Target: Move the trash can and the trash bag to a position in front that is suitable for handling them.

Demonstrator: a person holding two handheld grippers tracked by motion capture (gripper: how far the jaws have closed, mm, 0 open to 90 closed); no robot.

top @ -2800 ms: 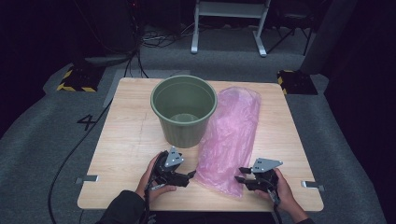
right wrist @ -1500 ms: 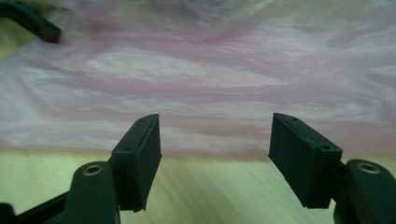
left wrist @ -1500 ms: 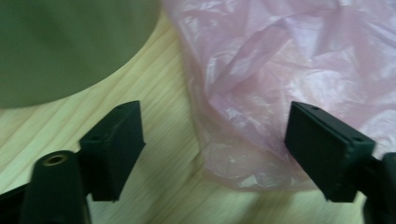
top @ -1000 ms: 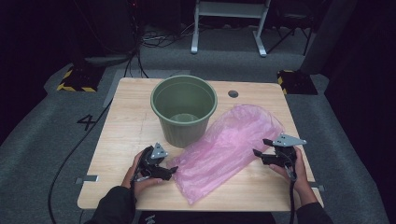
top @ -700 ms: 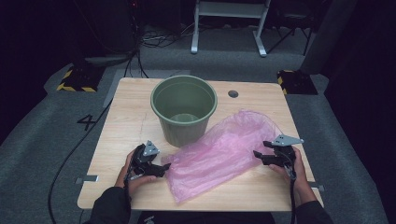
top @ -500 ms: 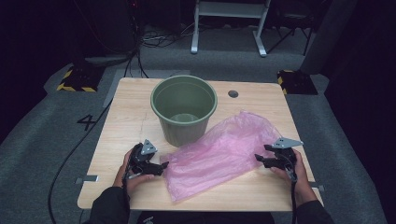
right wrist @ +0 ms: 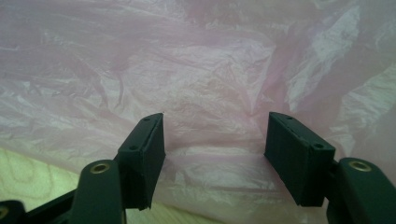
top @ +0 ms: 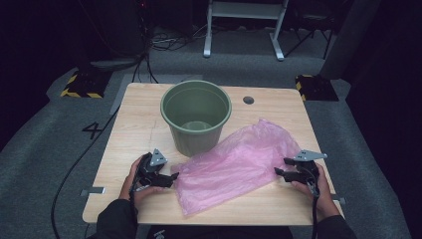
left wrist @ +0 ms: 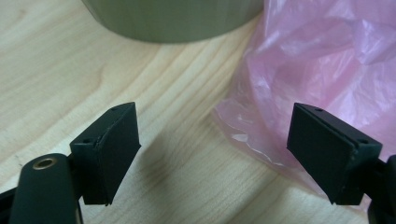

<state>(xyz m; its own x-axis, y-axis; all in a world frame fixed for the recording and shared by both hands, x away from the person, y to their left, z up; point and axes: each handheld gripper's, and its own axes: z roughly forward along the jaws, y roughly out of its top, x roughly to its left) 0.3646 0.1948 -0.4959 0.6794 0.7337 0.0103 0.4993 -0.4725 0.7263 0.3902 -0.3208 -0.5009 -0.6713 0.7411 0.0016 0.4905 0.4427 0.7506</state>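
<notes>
Crucially, the pink plastic bag (top: 239,162) is lying flat on the wooden table (top: 139,119) with its long axis running on a diagonal, from the near corner beside the person's left hand up and away toward the right edge; its upper side is resting against the foot of the green bucket (top: 196,117), which is standing upright just behind it. Each gripper is sitting at one end of that diagonal; the left gripper (top: 166,177) is pointing at the near left corner of the film, and in the left gripper view its jaws are standing wide apart with bare wood between them; the crinkled edge of the bag (left wrist: 327,70) is reaching only as far as the inner face of the right-hand jaw, so nothing is being gripped there. The right gripper (top: 279,167) is facing the bag's far right end; in the right gripper view its jaws are also parted, with the pink sheet (right wrist: 205,79) spreading behind and between them but, as far as I can judge, not being pinched. Judging from this, the right side is nearer a grasp; the left one is needing a small shift toward the bag, along the diagonal.
</notes>
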